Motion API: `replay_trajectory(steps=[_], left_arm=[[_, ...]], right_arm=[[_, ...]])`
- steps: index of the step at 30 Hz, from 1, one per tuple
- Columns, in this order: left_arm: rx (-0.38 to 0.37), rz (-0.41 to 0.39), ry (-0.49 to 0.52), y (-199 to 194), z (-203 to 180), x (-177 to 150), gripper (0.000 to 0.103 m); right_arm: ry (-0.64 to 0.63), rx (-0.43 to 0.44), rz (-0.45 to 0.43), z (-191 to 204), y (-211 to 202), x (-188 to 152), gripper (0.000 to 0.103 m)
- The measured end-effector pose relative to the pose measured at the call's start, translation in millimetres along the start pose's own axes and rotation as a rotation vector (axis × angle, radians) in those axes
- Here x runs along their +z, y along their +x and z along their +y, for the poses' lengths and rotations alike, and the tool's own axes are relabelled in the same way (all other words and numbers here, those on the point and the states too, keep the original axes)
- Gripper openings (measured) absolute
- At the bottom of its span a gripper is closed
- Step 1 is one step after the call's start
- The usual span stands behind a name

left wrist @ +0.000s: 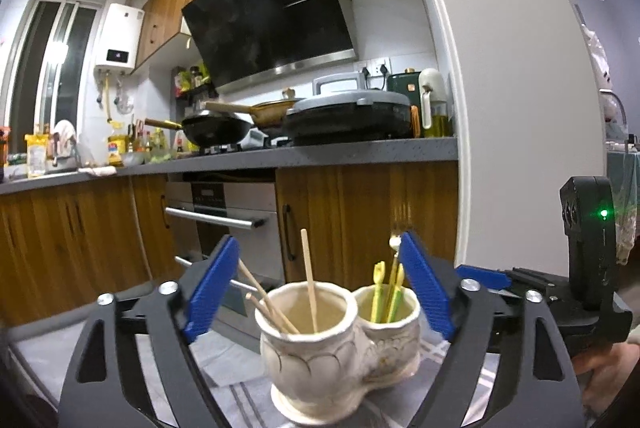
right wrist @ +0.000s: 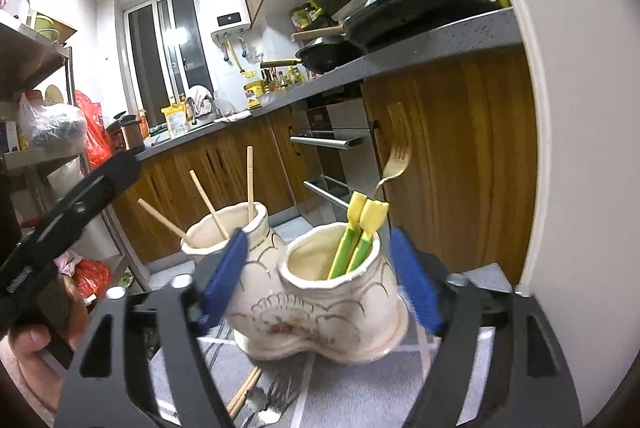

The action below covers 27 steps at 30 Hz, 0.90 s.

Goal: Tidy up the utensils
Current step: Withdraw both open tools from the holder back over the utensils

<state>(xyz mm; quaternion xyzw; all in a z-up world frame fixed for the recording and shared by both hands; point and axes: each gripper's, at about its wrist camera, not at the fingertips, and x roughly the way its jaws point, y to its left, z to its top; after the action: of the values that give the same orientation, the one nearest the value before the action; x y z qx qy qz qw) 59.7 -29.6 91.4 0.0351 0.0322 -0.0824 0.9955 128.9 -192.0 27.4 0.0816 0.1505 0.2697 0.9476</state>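
While both claws, left gripper (left wrist: pixel 316 284) and right gripper (right wrist: pixel 320 278), gape empty around the twin-cup holder (right wrist: pixel 320 308) on the cloth (right wrist: pixel 360 388), you risk tipping it; chopsticks (right wrist: pixel 244 392) remain loose below.

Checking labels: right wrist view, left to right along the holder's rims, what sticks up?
Three wooden chopsticks in the ceramic holder's left cup → two yellow-green utensils in the right cup → gold fork.

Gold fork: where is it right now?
The fork stands tines-up in the holder's right cup in the right wrist view, behind the green-yellow utensils; chopsticks fill the left cup.
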Motion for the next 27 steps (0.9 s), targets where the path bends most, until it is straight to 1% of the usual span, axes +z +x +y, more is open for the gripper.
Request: replay_trajectory(steps=[1, 3, 7, 10, 13, 17, 19, 23, 27], left_arm=[[0.003, 0.001, -0.001, -6, -1, -1, 0.091], [0.008, 0.008, -0.007, -17, -1, -3, 0.094], [0.009, 0.043, -0.029, -36, 2, -14, 0.096], [0.021, 0.08, -0.044, -48, 6, -27, 0.096], [0.024, 0.125, -0.092, -57, 16, -42, 0.096], [0.05, 0.176, -0.131, -64, 28, -60, 0.096], [0.05, 0.195, -0.147, -67, 34, -68, 0.097], [0.073, 0.235, -0.146, -71, 42, -84, 0.097], [0.063, 0.275, -0.149, -70, 46, -95, 0.097]], right_arm=[[0.003, 0.003, -0.007, 1, -6, -1, 0.091], [0.005, 0.005, -0.02, 3, -15, -5, 0.098], [-0.002, 0.001, -0.009, 9, -25, -13, 0.098], [-0.009, -0.014, 0.024, 12, -29, -23, 0.098], [0.003, -0.027, 0.054, 12, -33, -30, 0.098], [0.036, -0.036, 0.093, 12, -39, -38, 0.098], [0.043, -0.051, 0.105, 11, -41, -41, 0.098], [0.043, -0.085, 0.128, 11, -45, -49, 0.098], [0.031, -0.105, 0.166, 15, -46, -60, 0.098]])
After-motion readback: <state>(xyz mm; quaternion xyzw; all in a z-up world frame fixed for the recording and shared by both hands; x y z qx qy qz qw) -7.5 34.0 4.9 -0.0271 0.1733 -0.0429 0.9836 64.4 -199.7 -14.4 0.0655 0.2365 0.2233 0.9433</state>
